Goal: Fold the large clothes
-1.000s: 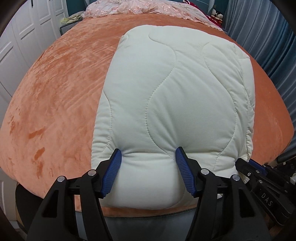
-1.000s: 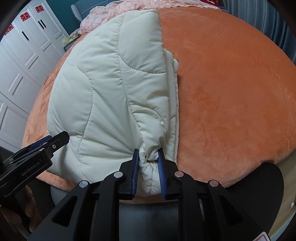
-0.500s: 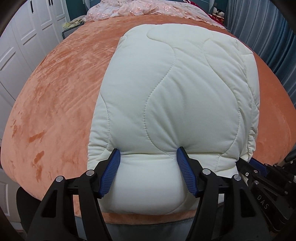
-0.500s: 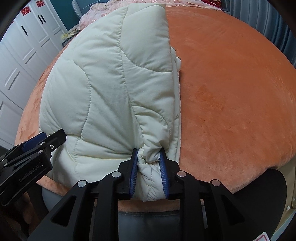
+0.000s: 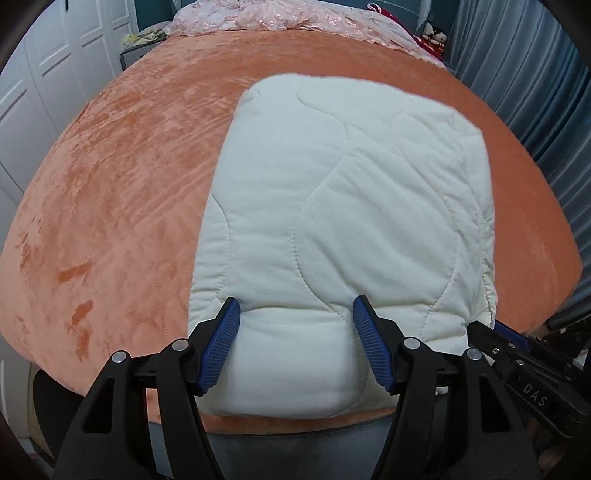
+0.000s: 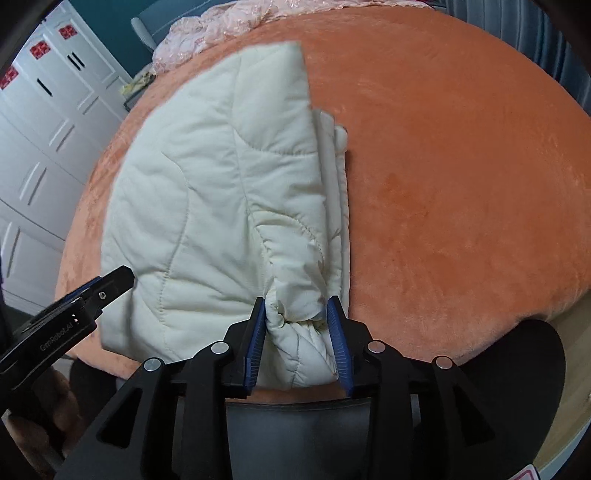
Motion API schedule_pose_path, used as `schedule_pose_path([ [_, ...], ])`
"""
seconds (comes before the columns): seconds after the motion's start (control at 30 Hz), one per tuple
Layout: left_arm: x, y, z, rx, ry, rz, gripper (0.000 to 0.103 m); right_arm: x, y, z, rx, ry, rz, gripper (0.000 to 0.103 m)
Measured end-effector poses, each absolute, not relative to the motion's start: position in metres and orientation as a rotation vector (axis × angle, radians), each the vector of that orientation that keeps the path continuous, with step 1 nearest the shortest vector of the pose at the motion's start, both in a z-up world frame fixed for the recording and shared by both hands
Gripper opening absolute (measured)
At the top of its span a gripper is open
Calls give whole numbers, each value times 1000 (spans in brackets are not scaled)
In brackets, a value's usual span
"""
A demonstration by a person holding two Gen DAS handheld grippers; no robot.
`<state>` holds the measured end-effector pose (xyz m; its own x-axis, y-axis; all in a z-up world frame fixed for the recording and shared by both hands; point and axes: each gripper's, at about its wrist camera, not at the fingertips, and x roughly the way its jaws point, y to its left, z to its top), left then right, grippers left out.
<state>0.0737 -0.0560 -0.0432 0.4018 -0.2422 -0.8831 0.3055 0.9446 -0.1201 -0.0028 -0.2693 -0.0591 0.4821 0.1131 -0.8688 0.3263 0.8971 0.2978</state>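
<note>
A cream quilted padded garment (image 5: 343, 221) lies folded lengthwise on an orange velvet bed (image 5: 122, 192), its near end at the bed's front edge. My left gripper (image 5: 295, 339) is open, its jaws straddling the garment's near hem on the left side. My right gripper (image 6: 297, 332) holds the bunched near right corner of the garment (image 6: 221, 192), with its jaws partly spread around the thick fold. Each gripper shows in the other's view: the right one (image 5: 524, 369) and the left one (image 6: 74, 306).
A pink lace bedspread (image 5: 280, 18) is bunched at the far end of the bed. White wardrobe doors (image 6: 40, 122) stand on the left, grey-blue curtains (image 5: 546, 92) on the right. A wide bare stretch of orange cover (image 6: 461, 166) lies right of the garment.
The garment has slid toward the near edge, so more bare bed shows beyond its far end. The right jaws have spread wider around the bunched corner. The left jaws stay open.
</note>
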Motion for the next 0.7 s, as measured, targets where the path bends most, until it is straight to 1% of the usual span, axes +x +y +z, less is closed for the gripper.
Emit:
schedule_pose_path([
  [0.1, 93, -47, -11, 16, 1056, -350, 61, 6, -280, -20, 460, 973, -142, 34],
  [0.13, 103, -47, -1, 10, 1040, -349, 61, 14, -285, -8, 469, 938, -143, 38],
  [0.2, 126, -51, 17, 0, 1013, -349, 61, 35, -298, 4, 514, 893, -160, 40],
  [0.27, 145, -61, 29, 8, 991, -351, 61, 59, -309, 10, 583, 856, -174, 41],
  [0.4, 182, -80, 31, 40, 989, -329, 62, 107, -329, -12, 752, 862, -199, 42],
  [0.53, 209, -98, 10, 47, 1041, -326, 62, 144, -329, -48, 813, 925, -257, 41],
  [0.57, 214, -102, 3, 47, 1058, -323, 61, 150, -326, -58, 825, 948, -256, 35],
  [0.6, 217, -104, -4, 46, 1069, -324, 61, 152, -325, -66, 842, 951, -245, 16],
  [0.63, 220, -107, -9, 44, 1078, -326, 61, 149, -324, -68, 853, 929, -245, 13],
  [0.7, 223, -111, -21, 39, 1093, -332, 61, 140, -325, -68, 810, 885, -286, 11],
])
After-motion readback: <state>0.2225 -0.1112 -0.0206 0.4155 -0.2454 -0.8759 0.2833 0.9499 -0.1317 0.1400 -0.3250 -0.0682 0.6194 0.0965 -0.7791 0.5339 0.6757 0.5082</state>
